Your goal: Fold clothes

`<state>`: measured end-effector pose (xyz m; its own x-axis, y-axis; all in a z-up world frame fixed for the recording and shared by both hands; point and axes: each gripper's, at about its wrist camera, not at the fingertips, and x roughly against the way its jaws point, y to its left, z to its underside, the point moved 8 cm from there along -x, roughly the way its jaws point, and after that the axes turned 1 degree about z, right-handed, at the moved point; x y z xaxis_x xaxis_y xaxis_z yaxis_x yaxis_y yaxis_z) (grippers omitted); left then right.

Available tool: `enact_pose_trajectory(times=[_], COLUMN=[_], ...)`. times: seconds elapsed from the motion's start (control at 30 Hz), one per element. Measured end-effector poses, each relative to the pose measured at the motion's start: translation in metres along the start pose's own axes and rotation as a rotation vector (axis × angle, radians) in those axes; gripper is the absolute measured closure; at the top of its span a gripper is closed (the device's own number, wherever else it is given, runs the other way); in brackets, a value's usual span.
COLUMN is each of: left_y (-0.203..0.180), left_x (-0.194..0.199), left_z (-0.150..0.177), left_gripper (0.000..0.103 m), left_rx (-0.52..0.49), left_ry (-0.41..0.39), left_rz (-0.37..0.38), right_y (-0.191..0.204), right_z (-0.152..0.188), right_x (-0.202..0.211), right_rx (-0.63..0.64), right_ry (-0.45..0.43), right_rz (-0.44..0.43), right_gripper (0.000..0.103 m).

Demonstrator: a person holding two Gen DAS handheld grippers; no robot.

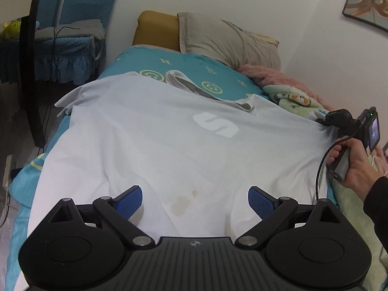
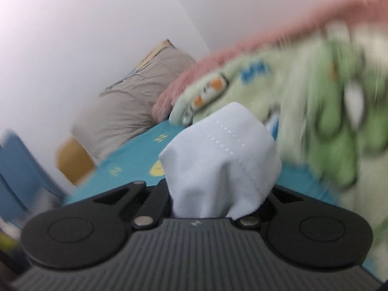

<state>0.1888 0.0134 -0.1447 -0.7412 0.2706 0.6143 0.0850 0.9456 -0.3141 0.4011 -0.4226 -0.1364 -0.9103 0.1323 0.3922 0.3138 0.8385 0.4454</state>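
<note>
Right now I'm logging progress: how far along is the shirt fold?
Done: the white T-shirt lies spread flat on the bed. In hand: the right gripper pinches its sleeve; the left gripper hovers open. Left: every fold.

The bed (image 1: 135,58) wears a teal sheet with yellow smiley prints. A pale grey T-shirt (image 1: 155,150) lies spread flat over most of it, collar toward the headboard. A grey pillow (image 1: 225,41) sits at the head, and a pink blanket (image 1: 271,77) and green patterned blanket (image 1: 293,99) are bunched along the wall side.
</note>
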Motion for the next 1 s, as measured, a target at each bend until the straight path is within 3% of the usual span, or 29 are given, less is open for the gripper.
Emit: enact_pose_trajectory(times=[0.2,0.3,0.4,0.53,0.67,0.7,0.73,0.77,0.8,0.83,1.0], left_y=[0.011,0.024,0.038,0.063,0.080,0.082,0.082,0.083,0.082,0.081,0.071], left_x=[0.019,0.025,0.030,0.025,0.016,0.014,0.012,0.010,0.008,0.007,0.006], left_z=[-0.011,-0.019,-0.025,-0.027,-0.023,-0.022,-0.021,-0.020,-0.019,-0.018,-0.015], left_gripper=[0.007,0.007,0.007,0.007,0.007,0.007,0.007,0.007,0.007,0.007,0.007], left_rx=[-0.012,0.002,0.027,0.090,0.139,0.143,0.145,0.147,0.146,0.145,0.112], left_ry=[-0.054,-0.066,-0.073,-0.049,-0.014,-0.007,-0.002,0.004,0.011,0.017,0.026], left_rz=[-0.057,-0.086,-0.112,-0.136,-0.144,-0.144,-0.142,-0.138,-0.133,-0.129,-0.113], right_y=[0.093,0.162,0.221,0.266,0.266,0.262,0.259,0.256,0.253,0.250,0.250], right_z=[0.002,0.043,0.108,0.190,0.220,0.218,0.217,0.215,0.214,0.212,0.174], right_x=[0.048,0.050,0.042,0.027,0.011,0.012,0.012,0.012,0.013,0.014,0.063], right_rx=[0.422,0.695,0.910,1.063,0.998,0.947,0.895,0.843,0.791,0.738,0.545], right_ry=[-0.183,-0.224,-0.195,-0.107,0.038,0.078,0.117,0.155,0.193,0.231,0.287], right_rz=[0.183,0.180,0.104,0.003,-0.053,-0.083,-0.113,-0.143,-0.172,-0.201,-0.342], right_gripper=[0.095,0.095,0.095,0.094,0.092,0.083,0.066,0.059,0.037,0.022,0.019])
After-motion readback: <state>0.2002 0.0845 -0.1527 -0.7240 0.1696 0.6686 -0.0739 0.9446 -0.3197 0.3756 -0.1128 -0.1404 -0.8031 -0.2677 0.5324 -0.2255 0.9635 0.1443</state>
